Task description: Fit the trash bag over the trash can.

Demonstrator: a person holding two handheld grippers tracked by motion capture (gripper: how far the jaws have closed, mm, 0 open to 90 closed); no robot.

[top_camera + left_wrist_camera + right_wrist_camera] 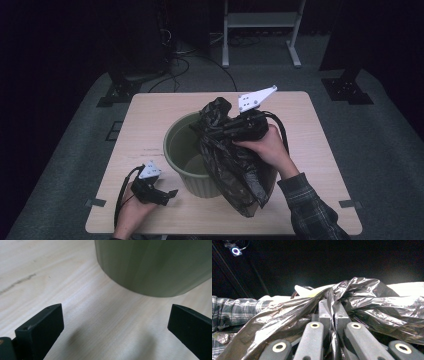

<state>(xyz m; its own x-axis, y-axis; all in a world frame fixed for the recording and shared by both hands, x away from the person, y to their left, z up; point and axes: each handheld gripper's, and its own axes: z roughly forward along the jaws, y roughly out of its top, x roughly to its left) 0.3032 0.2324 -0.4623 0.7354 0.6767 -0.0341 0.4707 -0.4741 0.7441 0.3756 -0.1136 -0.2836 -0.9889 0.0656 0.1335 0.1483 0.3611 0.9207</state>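
Resting low at the near left corner of the wooden surface (150, 115), the left tool (167, 196) is held by the person's left hand (131, 212) with its jaws spread wide apart and nothing between them; the left gripper view shows bare wood between the jaws and the green bin's wall just ahead. That green bin (186, 150) stands upright near the middle of the surface, just beyond and to the right of this tool. Draped over the bin's right rim and down its outer side hangs a black plastic bag (235, 175). Farther up, the right tool (331, 315) is clamped on a bunched fold of the bag, above the bin's far right rim.
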